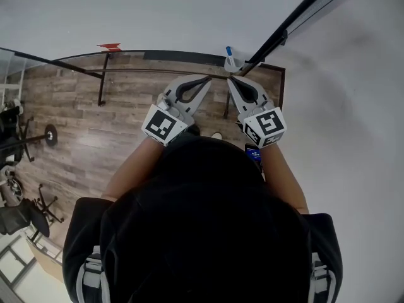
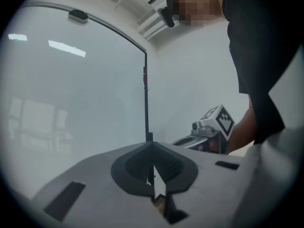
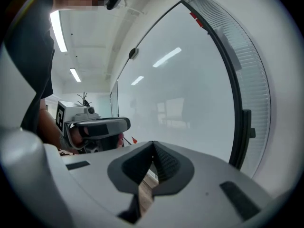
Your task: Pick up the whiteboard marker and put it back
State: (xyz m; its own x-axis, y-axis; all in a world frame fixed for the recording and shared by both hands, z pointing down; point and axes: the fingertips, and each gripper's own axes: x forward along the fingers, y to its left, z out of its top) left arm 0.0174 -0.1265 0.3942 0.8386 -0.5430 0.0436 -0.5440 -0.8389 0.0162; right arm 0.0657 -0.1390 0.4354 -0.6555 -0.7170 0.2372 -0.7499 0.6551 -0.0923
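Observation:
In the head view a whiteboard marker [image 1: 229, 53] with a blue cap stands upright in a small white holder [image 1: 233, 64] on the whiteboard's bottom rail [image 1: 177, 55]. My left gripper [image 1: 206, 79] and right gripper [image 1: 230, 81] are held side by side just below that rail, both shut and empty. The right gripper's tips lie just below the holder, and the left gripper sits a little to the holder's left. In the left gripper view the jaws [image 2: 151, 145] meet in front of the whiteboard [image 2: 71, 103]. Those in the right gripper view [image 3: 152, 144] are likewise together, with nothing between them.
A black frame edge [image 3: 237, 108] borders the whiteboard, and a black diagonal bar [image 1: 297, 17] runs up to the right. Wood floor [image 1: 82, 131] lies below with office chairs [image 1: 19, 201] at the left. A red item [image 1: 108, 46] sits on the rail's left part.

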